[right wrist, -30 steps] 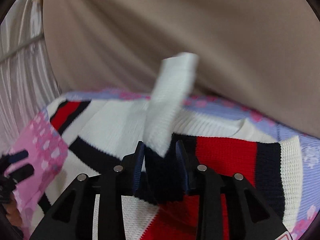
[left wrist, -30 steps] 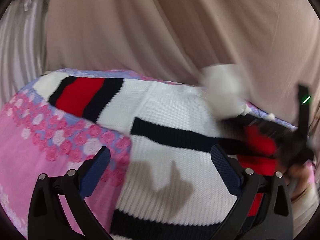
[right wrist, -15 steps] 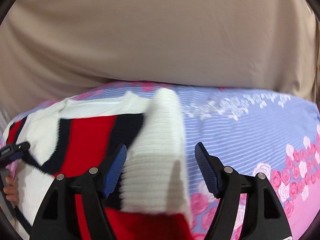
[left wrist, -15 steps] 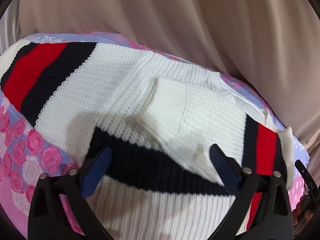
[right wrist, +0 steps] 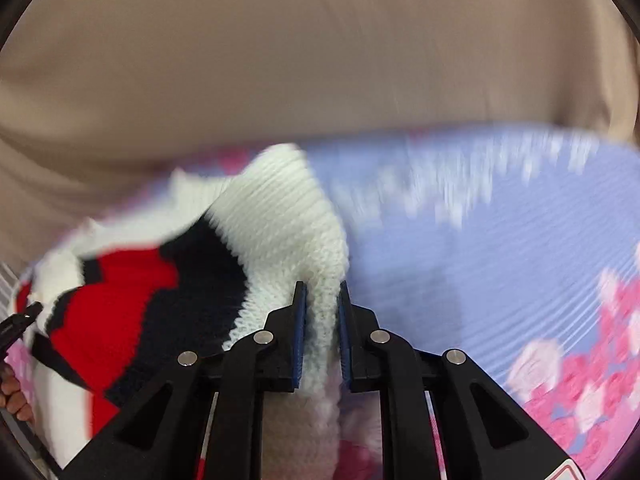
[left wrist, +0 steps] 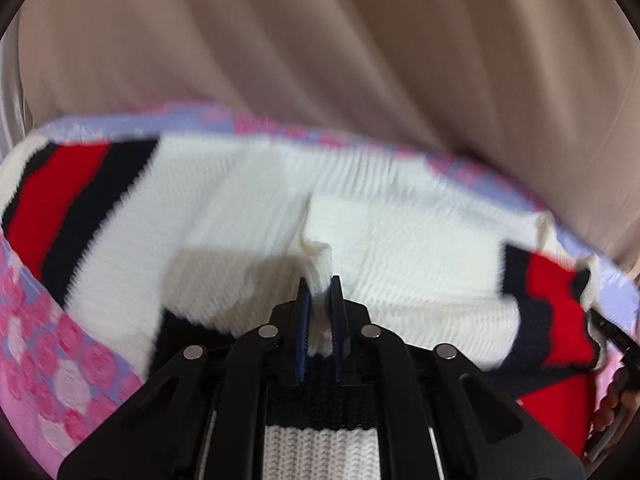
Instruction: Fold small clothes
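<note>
A small white knit sweater (left wrist: 248,208) with red and black stripes lies spread on a flowered bed sheet (left wrist: 60,360). My left gripper (left wrist: 319,286) is shut on a pinch of its white knit near the middle. In the right wrist view the sweater (right wrist: 132,300) lies to the left, and my right gripper (right wrist: 322,290) is shut on its white ribbed edge (right wrist: 288,208), which rises in a fold between the jaws. Both views are blurred by motion.
The sheet (right wrist: 480,248) is lilac with pink roses and runs on to the right of the sweater. A beige curtain (left wrist: 320,40) hangs behind the bed. The other gripper's tip shows at the left edge of the right wrist view (right wrist: 16,320).
Both grippers were open half a second ago and have closed on the sweater. The right gripper let go of the sleeve before that, then took the ribbed edge.
</note>
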Available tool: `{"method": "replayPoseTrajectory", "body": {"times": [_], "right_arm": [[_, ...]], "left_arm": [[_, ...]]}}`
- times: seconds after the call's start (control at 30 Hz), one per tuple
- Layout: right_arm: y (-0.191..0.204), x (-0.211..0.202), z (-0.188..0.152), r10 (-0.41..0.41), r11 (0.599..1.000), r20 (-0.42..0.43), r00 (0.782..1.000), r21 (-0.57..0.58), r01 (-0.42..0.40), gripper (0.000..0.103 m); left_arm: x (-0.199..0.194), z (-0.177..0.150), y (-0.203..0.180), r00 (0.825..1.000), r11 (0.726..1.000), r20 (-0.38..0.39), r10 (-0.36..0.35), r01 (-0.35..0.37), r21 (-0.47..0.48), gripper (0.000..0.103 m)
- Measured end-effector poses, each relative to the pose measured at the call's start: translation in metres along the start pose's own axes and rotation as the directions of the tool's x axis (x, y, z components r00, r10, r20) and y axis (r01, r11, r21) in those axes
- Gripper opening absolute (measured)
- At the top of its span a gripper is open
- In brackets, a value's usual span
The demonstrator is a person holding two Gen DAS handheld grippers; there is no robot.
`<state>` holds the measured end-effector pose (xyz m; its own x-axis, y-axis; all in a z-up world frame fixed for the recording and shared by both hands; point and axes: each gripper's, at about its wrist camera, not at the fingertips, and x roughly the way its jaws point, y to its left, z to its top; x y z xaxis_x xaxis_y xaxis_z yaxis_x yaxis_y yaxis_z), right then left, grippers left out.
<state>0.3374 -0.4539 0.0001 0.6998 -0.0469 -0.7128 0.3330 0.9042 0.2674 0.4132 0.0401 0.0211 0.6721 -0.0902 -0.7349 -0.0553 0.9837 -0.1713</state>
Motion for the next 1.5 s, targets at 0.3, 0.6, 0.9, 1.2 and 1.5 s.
{"method": "replayPoseTrajectory", "body": {"times": [0.3, 0.6, 0.9, 1.2, 1.5], "right_arm": [[0.046, -0.031, -0.031, 0.036, 0.985, -0.023, 0.999, -0.166, -0.04, 0.009], [0.026, -0.02, -0.049, -0.118, 0.979, -0.014, 0.993, -0.171, 0.114, 0.0], [0.066, -0.072, -0.097, -0.034, 0.977, -0.013, 0.999, -0.213, 0.03, 0.013], [0.09, -0.07, -0.141, -0.008, 0.964, -0.049, 0.999, -0.267, -0.006, 0.044], [0.091, -0.071, -0.143, -0.012, 0.962, -0.044, 0.999, -0.272, -0.001, 0.05]], "left_arm": [[-0.002, -0.012, -0.006, 0.996, 0.997, 0.069, 0.057, -0.06, 0.045, 0.011], [0.0, -0.018, 0.008, 0.997, 0.999, 0.069, 0.033, -0.034, 0.013, 0.019], [-0.059, -0.019, 0.105, 0.983, 0.988, 0.142, 0.113, -0.095, -0.126, 0.063], [-0.059, 0.03, 0.341, 0.969, 0.804, 0.056, 0.242, -0.168, -0.571, 0.089], [-0.029, 0.056, 0.399, 0.993, 0.728, 0.1, 0.056, 0.028, -0.685, 0.009]]}}
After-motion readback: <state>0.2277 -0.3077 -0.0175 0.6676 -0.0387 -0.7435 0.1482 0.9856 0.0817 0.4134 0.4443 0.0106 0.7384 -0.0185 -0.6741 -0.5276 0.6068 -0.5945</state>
